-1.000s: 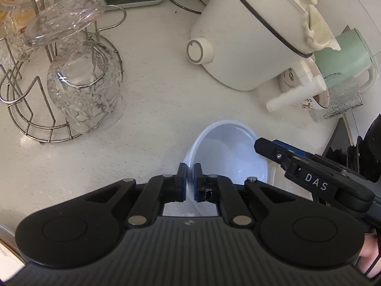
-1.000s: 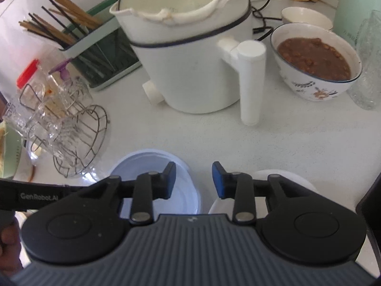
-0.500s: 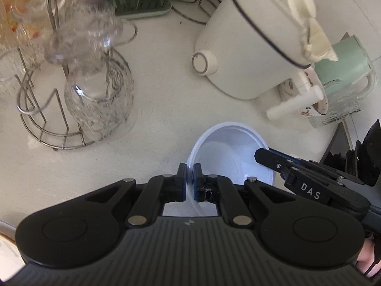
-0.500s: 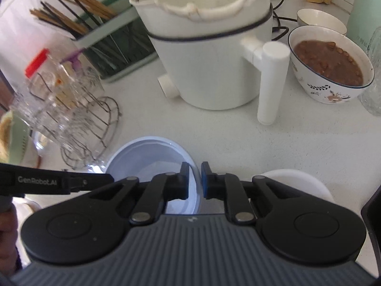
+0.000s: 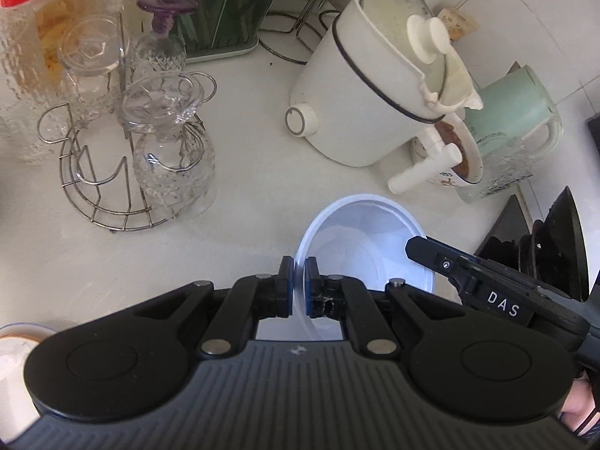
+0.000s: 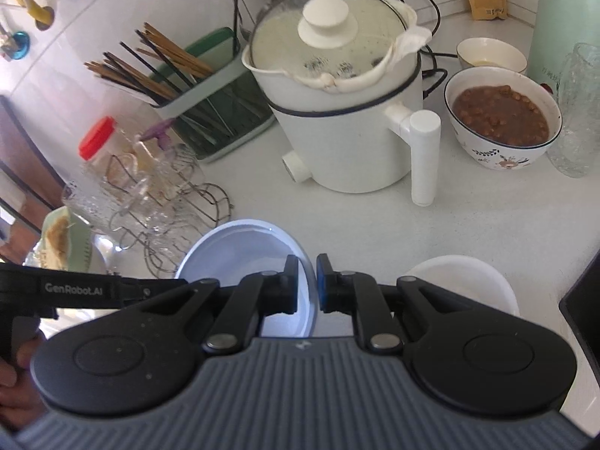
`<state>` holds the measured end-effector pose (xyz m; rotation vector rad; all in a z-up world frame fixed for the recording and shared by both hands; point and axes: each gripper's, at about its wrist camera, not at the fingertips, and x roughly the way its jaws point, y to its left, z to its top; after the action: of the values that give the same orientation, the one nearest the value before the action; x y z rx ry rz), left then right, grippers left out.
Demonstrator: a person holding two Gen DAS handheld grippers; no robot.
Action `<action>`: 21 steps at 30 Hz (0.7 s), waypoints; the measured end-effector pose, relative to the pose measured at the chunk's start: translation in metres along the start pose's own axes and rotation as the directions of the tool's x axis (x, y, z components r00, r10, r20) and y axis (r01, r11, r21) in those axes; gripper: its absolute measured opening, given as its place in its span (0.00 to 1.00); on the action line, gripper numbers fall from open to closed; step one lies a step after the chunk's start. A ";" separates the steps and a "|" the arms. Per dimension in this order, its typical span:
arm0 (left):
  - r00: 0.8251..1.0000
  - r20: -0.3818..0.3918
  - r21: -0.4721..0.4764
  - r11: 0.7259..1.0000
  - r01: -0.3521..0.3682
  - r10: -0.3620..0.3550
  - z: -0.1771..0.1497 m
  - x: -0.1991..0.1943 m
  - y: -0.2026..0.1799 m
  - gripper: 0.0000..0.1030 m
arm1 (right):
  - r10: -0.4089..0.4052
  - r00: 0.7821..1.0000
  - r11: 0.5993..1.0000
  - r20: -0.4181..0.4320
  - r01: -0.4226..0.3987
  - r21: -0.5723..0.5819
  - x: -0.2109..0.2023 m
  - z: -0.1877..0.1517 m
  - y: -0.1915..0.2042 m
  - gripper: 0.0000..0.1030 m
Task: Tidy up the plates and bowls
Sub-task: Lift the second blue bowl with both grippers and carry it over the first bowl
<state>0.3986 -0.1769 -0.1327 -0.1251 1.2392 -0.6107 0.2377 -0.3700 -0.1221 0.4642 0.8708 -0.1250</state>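
A pale blue plastic bowl (image 5: 365, 240) is held above the white counter. My left gripper (image 5: 299, 279) is shut on its near rim. The same bowl shows in the right wrist view (image 6: 243, 251), where my right gripper (image 6: 307, 281) is shut on its right rim. A white bowl (image 6: 465, 281) sits on the counter to the right of the right gripper, partly hidden by it. The right gripper's body (image 5: 487, 292) crosses the lower right of the left wrist view.
A white electric pot (image 6: 337, 112) stands behind the bowl. A patterned bowl of brown food (image 6: 502, 116), a small bowl (image 6: 491, 54), a mint kettle (image 5: 517, 108) and a glass (image 6: 577, 112) stand right. A wire rack of glasses (image 5: 150, 150) and a chopstick holder (image 6: 210, 112) stand left.
The right gripper has closed on the blue bowl's rim. Both grippers have risen with the bowl, so the counter objects look farther away.
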 end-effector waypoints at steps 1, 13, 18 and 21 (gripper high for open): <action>1.000 0.002 0.003 1.000 0.000 0.000 -0.002 -0.003 0.000 0.06 | -0.001 1.000 1.000 0.003 0.001 0.000 -0.003 -0.002 0.002 0.12; 0.999 0.034 -0.012 1.000 0.005 -0.004 -0.038 -0.049 0.014 0.07 | 0.011 1.000 1.000 0.007 -0.011 0.004 -0.029 -0.029 0.031 0.12; 0.999 0.034 -0.026 1.000 -0.008 0.009 -0.057 -0.062 0.026 0.07 | 0.028 1.000 1.000 -0.015 -0.027 0.008 -0.032 -0.044 0.043 0.12; 0.999 0.030 -0.044 0.999 -0.018 0.019 -0.070 -0.067 0.034 0.07 | 0.025 0.999 1.000 -0.040 -0.025 -0.005 -0.030 -0.054 0.052 0.12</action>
<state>0.3346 -0.0986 -0.1143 -0.1586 1.2237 -0.5640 0.1949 -0.3020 -0.1116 0.4740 0.9039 -0.0906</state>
